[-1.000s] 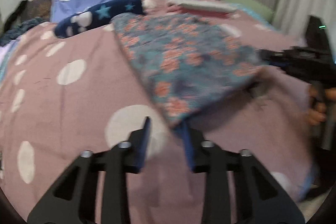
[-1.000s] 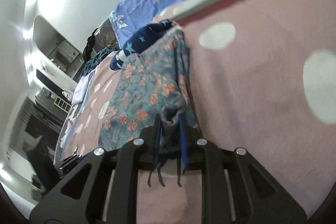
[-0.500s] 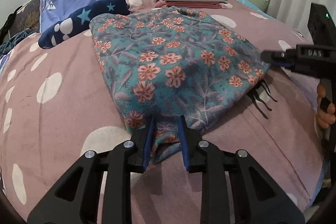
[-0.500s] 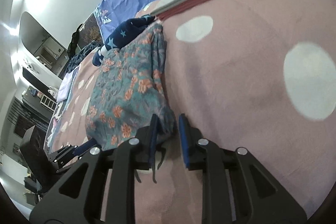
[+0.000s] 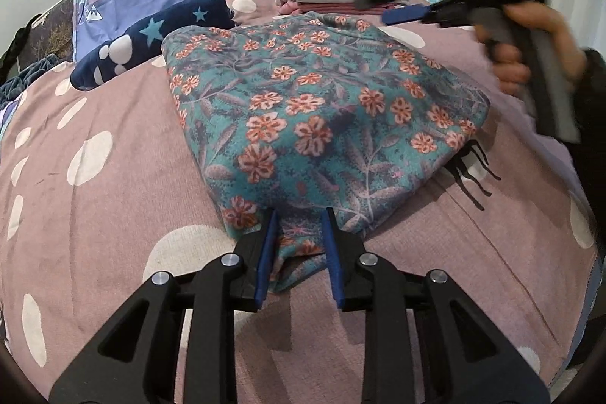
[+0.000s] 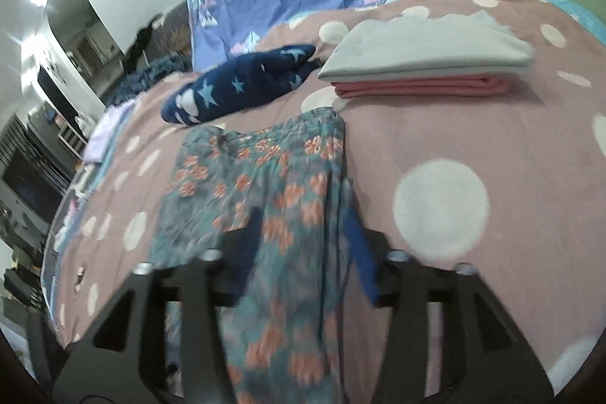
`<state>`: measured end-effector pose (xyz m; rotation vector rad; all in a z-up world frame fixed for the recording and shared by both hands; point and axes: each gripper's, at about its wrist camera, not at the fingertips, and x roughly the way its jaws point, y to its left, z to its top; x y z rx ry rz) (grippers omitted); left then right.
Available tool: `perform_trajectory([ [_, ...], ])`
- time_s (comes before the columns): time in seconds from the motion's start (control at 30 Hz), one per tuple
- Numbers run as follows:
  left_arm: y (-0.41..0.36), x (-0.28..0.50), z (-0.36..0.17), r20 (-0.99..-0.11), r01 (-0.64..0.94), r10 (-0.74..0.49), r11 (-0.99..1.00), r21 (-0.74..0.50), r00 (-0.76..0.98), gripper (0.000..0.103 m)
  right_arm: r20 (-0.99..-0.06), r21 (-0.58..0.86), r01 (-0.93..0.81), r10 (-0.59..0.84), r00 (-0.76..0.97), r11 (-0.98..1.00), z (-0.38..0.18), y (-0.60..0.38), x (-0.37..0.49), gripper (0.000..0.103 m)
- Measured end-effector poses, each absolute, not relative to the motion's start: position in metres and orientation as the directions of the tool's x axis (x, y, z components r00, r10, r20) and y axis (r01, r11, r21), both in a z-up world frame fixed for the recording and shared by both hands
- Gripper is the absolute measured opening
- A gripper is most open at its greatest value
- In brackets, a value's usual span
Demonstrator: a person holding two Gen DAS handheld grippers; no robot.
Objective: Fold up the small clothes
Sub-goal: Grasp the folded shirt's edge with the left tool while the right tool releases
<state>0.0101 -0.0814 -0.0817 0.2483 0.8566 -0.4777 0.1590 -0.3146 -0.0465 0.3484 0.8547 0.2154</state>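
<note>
Left gripper (image 5: 298, 254): your jaws pinch the near corner of the floral garment (image 5: 322, 124), as they did a second ago; that hand has barely shifted.

Floral garment: folded, lying flat on the spotted bed cover (image 5: 94, 199), near the star-print item (image 5: 151, 40) and the folded stack (image 5: 325, 0).

Right gripper (image 6: 303, 252): a second ago it pinched the far corner; now its jaws are opening, nothing between them, lifted clear. The fold looks laid, with only your left release remaining.
</note>
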Motion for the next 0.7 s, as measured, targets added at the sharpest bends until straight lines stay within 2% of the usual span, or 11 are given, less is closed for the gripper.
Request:
perform_trajectory([
  [0.03, -0.081, 0.010, -0.082, -0.772, 0.498, -0.306, 0.867, 0.016, 0.557, 0.026, -0.710, 0.380, -0.045, 0.323, 0.626, 0.924, -0.051, -0.311, 0.169, 0.059],
  [0.07, -0.080, 0.010, -0.082, -0.772, 0.498, -0.308, 0.867, 0.013, 0.556, 0.026, -0.723, 0.372, -0.043, 0.318, 0.614, 0.927, -0.055, -0.308, 0.178, 0.052],
  [0.1, -0.079, 0.010, -0.082, -0.772, 0.498, -0.312, 0.867, 0.008, 0.554, 0.027, -0.728, 0.363, -0.047, 0.314, 0.609, 0.931, -0.058, -0.305, 0.183, 0.015],
  [0.13, -0.078, 0.011, -0.082, -0.771, 0.499, -0.315, 0.867, 0.003, 0.553, 0.027, -0.732, 0.351, -0.053, 0.309, 0.607, 0.935, -0.062, -0.303, 0.188, 0.006],
  [0.23, -0.076, 0.012, -0.082, -0.770, 0.501, -0.330, 0.865, -0.016, 0.546, 0.027, -0.721, 0.357, 0.012, 0.267, 0.640, 0.934, -0.072, -0.316, 0.190, 0.004],
  [0.33, -0.074, 0.013, -0.082, -0.771, 0.503, -0.340, 0.864, -0.029, 0.539, 0.027, -0.713, 0.453, 0.054, 0.325, 0.622, 0.890, -0.091, -0.334, 0.190, 0.005],
  [0.47, -0.073, 0.014, -0.081, -0.770, 0.503, -0.345, 0.863, -0.037, 0.536, 0.027, -0.690, 0.391, 0.068, 0.244, 0.682, 0.918, -0.068, -0.335, 0.171, 0.017],
  [0.6, -0.073, 0.014, -0.081, -0.770, 0.503, -0.344, 0.864, -0.035, 0.537, 0.027, -0.618, 0.397, -0.072, 0.324, 0.716, 0.915, -0.036, -0.315, 0.131, 0.017],
  [0.7, -0.074, 0.014, -0.081, -0.769, 0.503, -0.339, 0.864, -0.026, 0.542, 0.027, -0.624, 0.329, -0.200, 0.371, 0.688, 0.923, -0.034, -0.284, 0.093, 0.018],
])
